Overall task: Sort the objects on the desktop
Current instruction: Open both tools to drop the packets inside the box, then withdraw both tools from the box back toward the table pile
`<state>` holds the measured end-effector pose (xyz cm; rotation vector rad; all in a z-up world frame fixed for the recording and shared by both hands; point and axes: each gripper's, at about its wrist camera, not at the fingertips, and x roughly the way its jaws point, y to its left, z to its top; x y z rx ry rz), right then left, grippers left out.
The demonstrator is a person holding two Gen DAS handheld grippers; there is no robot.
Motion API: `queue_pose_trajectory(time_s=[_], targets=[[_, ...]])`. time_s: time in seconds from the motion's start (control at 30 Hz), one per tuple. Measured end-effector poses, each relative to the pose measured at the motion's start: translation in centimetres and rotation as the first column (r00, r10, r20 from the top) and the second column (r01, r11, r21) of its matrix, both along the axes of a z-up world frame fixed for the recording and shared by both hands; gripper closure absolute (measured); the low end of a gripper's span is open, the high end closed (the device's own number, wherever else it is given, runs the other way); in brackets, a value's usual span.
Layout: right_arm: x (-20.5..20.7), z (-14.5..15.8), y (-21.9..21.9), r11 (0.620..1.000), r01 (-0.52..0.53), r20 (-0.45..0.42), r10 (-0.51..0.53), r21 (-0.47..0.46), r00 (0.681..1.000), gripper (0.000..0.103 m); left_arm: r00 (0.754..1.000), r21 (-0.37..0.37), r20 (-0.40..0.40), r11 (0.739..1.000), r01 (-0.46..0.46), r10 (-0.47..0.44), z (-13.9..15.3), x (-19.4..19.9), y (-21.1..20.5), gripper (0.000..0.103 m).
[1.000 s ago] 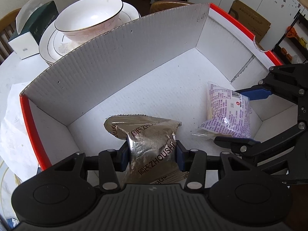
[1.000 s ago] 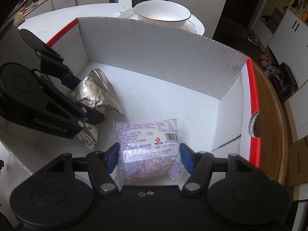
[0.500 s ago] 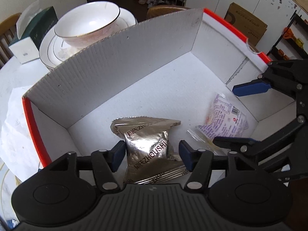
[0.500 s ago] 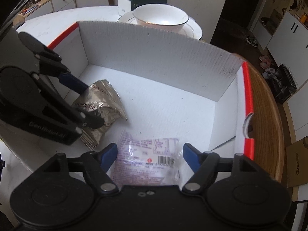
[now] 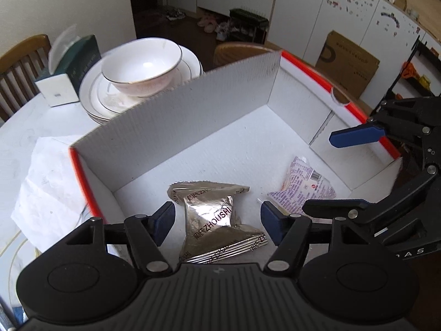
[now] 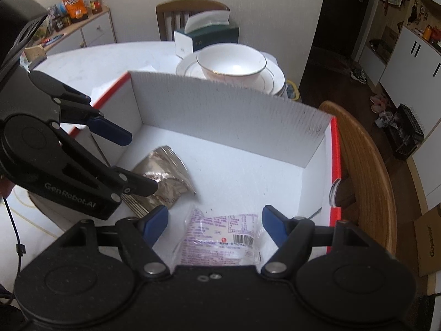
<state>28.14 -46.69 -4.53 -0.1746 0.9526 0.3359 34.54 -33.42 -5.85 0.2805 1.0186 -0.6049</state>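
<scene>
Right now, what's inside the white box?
Two snack packets lie on the white box's floor: a silver foil packet and a purple-printed packet. Anything beneath them is hidden.

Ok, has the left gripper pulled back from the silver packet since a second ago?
Yes. The left gripper was shut on the silver packet; now it is open and higher, with more of the box back wall and table showing.

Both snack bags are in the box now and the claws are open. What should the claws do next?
Probably lift both straight up and out of the box. The left gripper and the right gripper stand open, touching neither the silver packet nor the purple-printed packet, which both lie on the box floor, so nothing is left to hold.
</scene>
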Motion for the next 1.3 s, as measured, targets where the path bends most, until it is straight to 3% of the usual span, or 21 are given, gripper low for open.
queue_pose_trajectory(time_s=[0.6,1.03,1.13,1.3], targets=[[-3.7,4.3,2.6,0.992,-0.014,0.087,0.003,0.124,0.996,0.028,0.978,-0.153,0.138,0.979,-0.134,0.155,6.4,-5.4,7.6,0.035],[-5.8,5.6,8.4,0.977,-0.061,0.142,0.032,0.206,0.989,0.028,0.945,-0.187,0.216,0.960,-0.208,0.247,7.8,-10.3,15.2,0.035],[-6.1,5.5,10.2,0.973,-0.065,0.144,0.033,0.223,0.989,0.028,0.940,-0.201,0.218,0.954,-0.221,0.264,7.7,-11.3,17.3,0.026],[-6.8,5.3,13.6,0.968,-0.079,0.136,0.048,0.236,0.990,0.028,0.930,-0.213,0.224,0.946,-0.246,0.293,7.3,-12.9,20.9,0.022]])
